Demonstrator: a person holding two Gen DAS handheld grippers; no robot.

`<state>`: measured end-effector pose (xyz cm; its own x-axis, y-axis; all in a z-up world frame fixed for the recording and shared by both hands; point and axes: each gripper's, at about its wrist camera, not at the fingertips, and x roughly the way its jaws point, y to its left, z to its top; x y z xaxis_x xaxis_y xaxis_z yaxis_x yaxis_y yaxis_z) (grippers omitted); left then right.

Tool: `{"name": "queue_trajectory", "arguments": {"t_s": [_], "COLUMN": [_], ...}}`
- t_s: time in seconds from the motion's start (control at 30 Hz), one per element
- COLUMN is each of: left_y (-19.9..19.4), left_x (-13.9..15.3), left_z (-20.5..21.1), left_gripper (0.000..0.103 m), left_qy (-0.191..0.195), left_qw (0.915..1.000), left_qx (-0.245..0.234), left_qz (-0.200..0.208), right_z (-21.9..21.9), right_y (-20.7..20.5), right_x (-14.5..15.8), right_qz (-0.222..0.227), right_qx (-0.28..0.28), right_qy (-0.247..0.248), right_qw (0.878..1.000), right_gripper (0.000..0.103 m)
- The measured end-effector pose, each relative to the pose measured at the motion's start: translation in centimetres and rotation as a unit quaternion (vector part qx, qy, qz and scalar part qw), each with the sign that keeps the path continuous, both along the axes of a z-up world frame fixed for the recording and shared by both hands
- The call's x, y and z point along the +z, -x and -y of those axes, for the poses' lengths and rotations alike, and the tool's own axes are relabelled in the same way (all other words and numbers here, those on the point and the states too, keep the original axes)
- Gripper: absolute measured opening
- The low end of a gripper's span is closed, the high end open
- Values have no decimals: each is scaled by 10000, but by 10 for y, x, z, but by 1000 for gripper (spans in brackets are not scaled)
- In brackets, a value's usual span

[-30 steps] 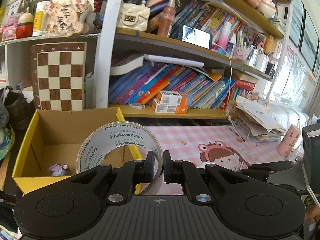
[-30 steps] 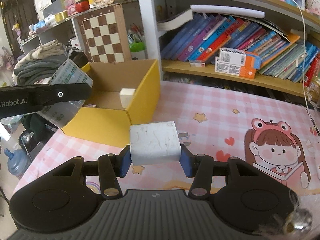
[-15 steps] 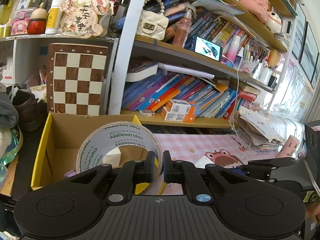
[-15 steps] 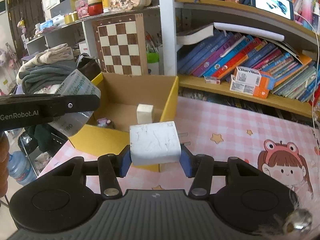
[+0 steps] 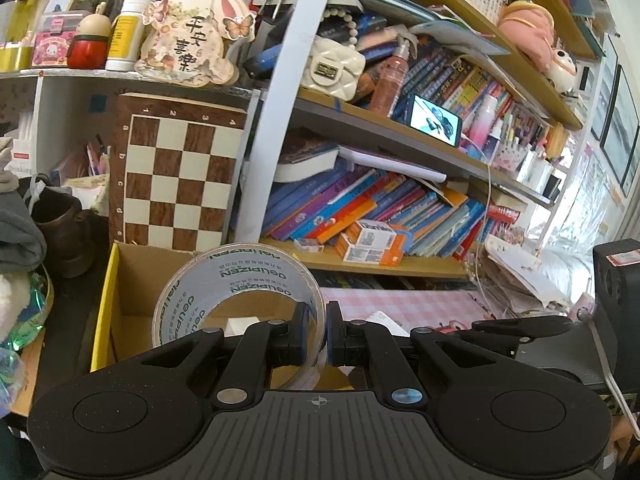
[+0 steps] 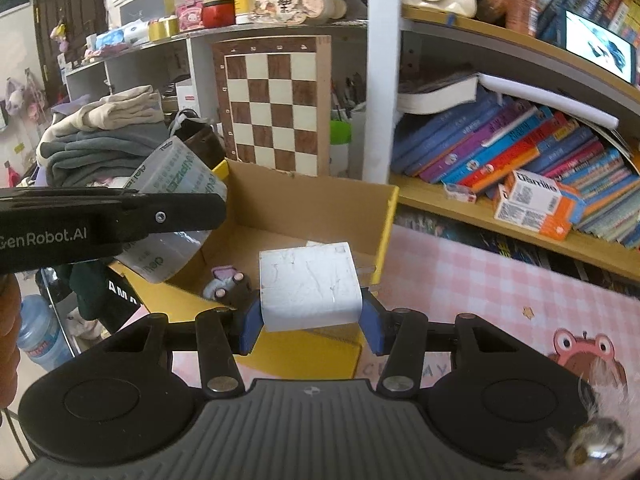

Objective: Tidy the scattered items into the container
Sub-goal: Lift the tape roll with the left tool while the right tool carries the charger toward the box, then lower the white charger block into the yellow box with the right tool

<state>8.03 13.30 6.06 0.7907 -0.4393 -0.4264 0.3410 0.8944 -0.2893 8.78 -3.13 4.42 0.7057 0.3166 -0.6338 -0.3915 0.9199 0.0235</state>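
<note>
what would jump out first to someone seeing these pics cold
Each gripper holds something: the left gripper pinches the wall of a clear tape roll, and the right gripper clamps a scuffed white charger block. Both hang at the open yellow cardboard box on the pink checked table mat. Behind the box, a brown-and-cream chessboard leans upright against crowded bookshelves.

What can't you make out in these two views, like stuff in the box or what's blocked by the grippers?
- Left wrist view: most of the box floor, hidden by the tape roll and the left gripper.
- Right wrist view: the white block inside the box, nearly all covered by the white charger in the right gripper.
- Right wrist view: the small purple toy, too small to identify.
</note>
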Motion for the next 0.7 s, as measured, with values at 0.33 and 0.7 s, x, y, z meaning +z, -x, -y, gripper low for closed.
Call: {"name": "queue_trajectory", "arguments": {"t_s": [0.33,0.7], "left_y": [-18,-28], "left_x": [-4,-8], "left_z": [-15,-22], "left_gripper": [7,7], "left_qy": [159,188], "left_qw": [9997,9994], "left_qx": [152,263], "left_qz": [-70,-123], "right_z": [-21,-36], "right_y": [-29,-66], "right_x": [-7,-27], "right_qz": [-64,-562], "right_qx": [281,436], "right_qy": [233,250], "right_qw": [9993,9972], "right_gripper": [48,48]}}
